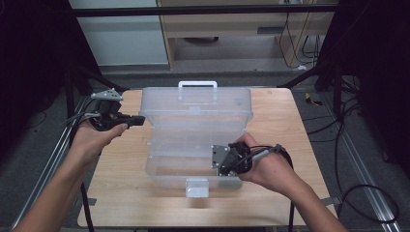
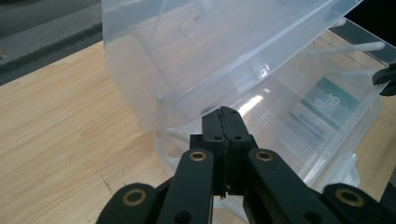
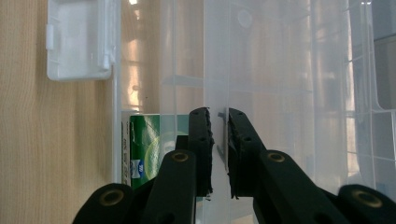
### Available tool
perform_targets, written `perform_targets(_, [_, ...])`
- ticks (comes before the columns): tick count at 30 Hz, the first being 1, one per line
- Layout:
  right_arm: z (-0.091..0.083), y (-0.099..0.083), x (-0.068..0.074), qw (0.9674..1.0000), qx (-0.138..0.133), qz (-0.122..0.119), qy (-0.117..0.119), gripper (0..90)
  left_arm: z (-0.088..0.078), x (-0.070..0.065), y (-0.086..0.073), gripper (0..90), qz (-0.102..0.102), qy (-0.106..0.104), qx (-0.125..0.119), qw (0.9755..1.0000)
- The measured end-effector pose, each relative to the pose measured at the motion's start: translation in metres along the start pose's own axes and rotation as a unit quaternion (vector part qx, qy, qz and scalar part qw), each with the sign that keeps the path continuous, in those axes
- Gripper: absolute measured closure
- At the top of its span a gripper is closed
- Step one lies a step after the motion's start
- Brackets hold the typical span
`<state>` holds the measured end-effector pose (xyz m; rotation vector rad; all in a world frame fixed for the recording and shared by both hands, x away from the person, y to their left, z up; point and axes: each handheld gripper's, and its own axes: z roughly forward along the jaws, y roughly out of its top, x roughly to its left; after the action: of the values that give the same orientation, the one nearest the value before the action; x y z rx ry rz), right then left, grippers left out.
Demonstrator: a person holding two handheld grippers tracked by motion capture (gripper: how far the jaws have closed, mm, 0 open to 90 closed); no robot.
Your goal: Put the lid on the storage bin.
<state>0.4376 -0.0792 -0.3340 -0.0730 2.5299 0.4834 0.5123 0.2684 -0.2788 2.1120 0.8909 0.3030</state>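
Note:
A clear plastic storage box (image 1: 196, 104) stands open in the middle of the wooden table, its lid raised at the far side with a white handle (image 1: 197, 87). My left gripper (image 1: 140, 120) hovers at the lid's left end, jaws pressed together with nothing between them (image 2: 227, 112). My right gripper (image 1: 217, 162) reaches into the box's right front part. In the right gripper view it (image 3: 218, 114) is shut on a thin translucent inner wall (image 3: 215, 56) of the box. A green and white packet (image 3: 144, 149) lies in the bottom, seen through the plastic.
A white latch (image 1: 197, 187) hangs at the box's front edge. Bare wood (image 1: 121, 188) lies left and right of the box. Beyond the table stand dark frame posts (image 1: 72, 92), floor cables (image 1: 348, 145) and a wooden cabinet (image 1: 232, 24).

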Motion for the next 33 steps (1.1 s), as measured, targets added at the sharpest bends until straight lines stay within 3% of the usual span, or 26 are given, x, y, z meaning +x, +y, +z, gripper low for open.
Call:
perform_targets(8, [0.0,-0.001,-0.001,0.9999,-0.005,0.009,0.001,77.1,-0.001,-0.002,-0.002,90.0,0.003,-0.001,0.002,1.0])
perform_targets(13, [-0.005,-0.005,-0.002,0.9987,-0.022,0.046,-0.003,63.2,-0.001,-0.004,-0.005,90.0,0.004,-0.002,0.003,1.0])
perform_targets(18, [-0.008,-0.011,-0.003,0.9959,-0.036,0.083,-0.006,57.4,-0.001,-0.006,-0.008,90.0,0.005,-0.004,0.004,1.0])
perform_targets(28, [-0.013,-0.021,0.001,0.9908,-0.053,0.125,-0.008,44.2,-0.001,-0.009,-0.012,90.0,0.011,-0.006,0.011,0.9999])
perform_targets(33, [-0.018,-0.028,0.006,0.9887,-0.057,0.137,-0.023,38.4,-0.002,-0.011,-0.013,90.0,0.014,-0.006,0.014,0.9998])
